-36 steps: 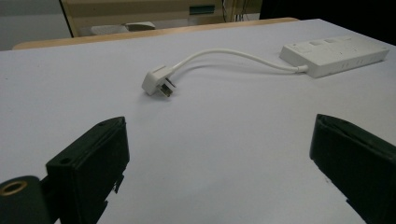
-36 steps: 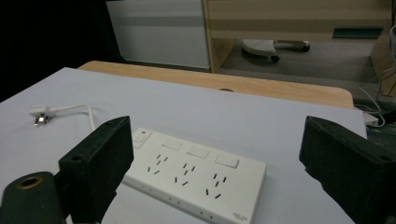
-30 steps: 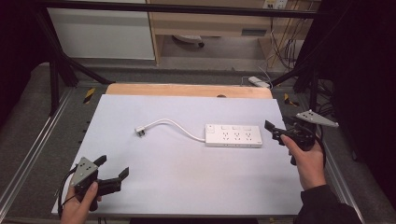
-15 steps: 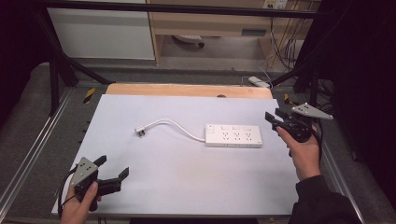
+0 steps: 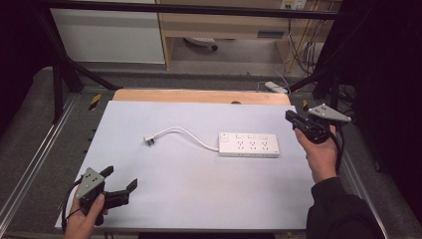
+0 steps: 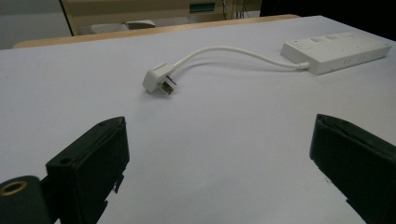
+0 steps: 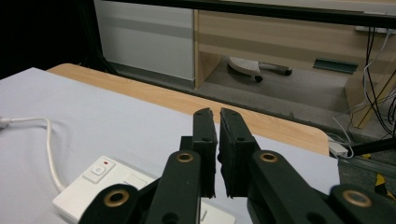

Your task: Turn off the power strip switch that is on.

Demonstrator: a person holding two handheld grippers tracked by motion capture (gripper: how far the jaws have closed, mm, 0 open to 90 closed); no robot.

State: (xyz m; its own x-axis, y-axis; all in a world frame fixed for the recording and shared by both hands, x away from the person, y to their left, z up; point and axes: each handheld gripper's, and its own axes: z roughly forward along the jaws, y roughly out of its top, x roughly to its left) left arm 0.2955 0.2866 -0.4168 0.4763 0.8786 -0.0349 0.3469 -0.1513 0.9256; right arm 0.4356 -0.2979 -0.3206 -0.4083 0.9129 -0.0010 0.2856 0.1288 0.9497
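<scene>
High view: right gripper has just snapped its jaws together on nothing and lifted off beside the power strip – strip flat on the white table, nothing held. Left gripper gapes empty at the near-left corner.

Left gripper view: plug ahead, cord curving to the strip (clear path).

Right gripper view: pads nearly touching above the strip's switch.
</scene>
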